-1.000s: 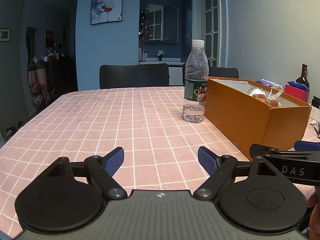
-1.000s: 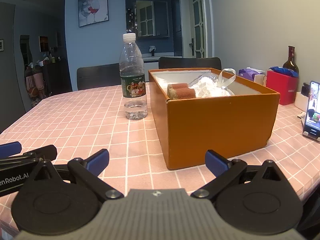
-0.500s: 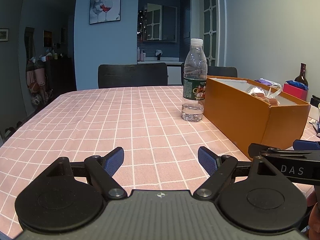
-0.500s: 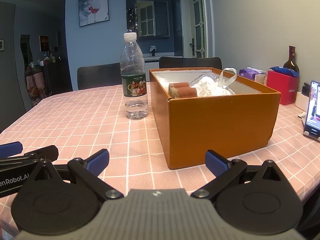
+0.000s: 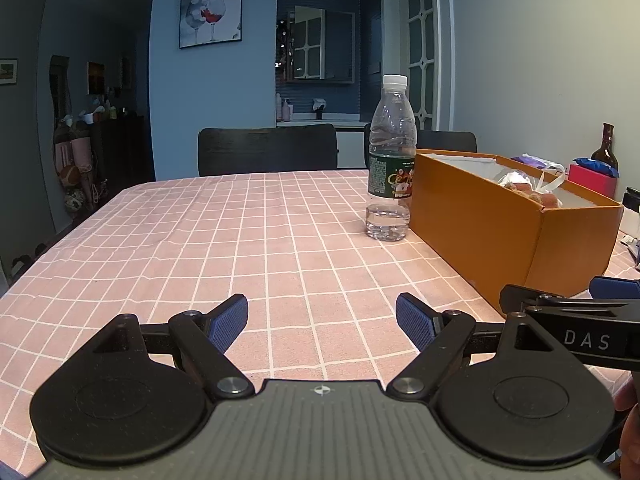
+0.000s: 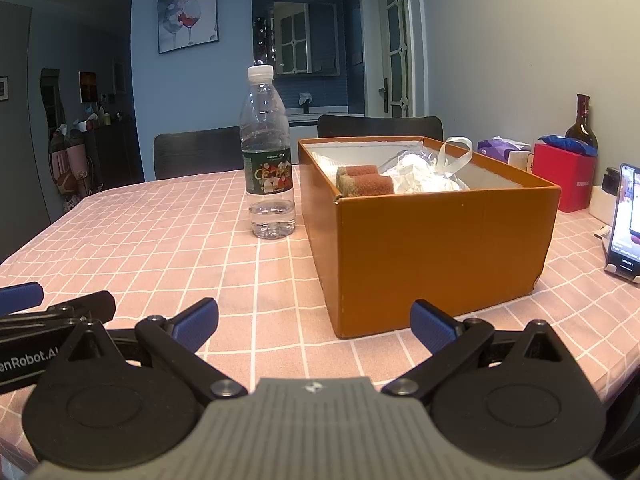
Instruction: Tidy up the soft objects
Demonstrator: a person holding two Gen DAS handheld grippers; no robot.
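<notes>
An open orange cardboard box [image 6: 432, 248] stands on the pink checked tablecloth [image 5: 240, 232]; it also shows in the left wrist view [image 5: 500, 232]. Inside lie two brown sponge-like rolls [image 6: 366, 182] and a clear plastic bag with white stuffing and a ribbon [image 6: 428, 174]. My right gripper [image 6: 316, 322] is open and empty, low over the cloth just in front of the box. My left gripper [image 5: 320, 322] is open and empty over bare cloth, left of the box. Each gripper's side shows in the other's view.
A nearly empty water bottle [image 6: 267, 156] stands by the box's far left corner. A red box [image 6: 564, 176], a wine bottle [image 6: 581, 124], a tissue pack [image 6: 500, 148] and a propped phone [image 6: 624, 220] are at the right. Black chairs [image 5: 267, 152] stand behind the table.
Both views have shifted slightly, the left one a little right and down; the grippers stay open and nothing on the table has moved.
</notes>
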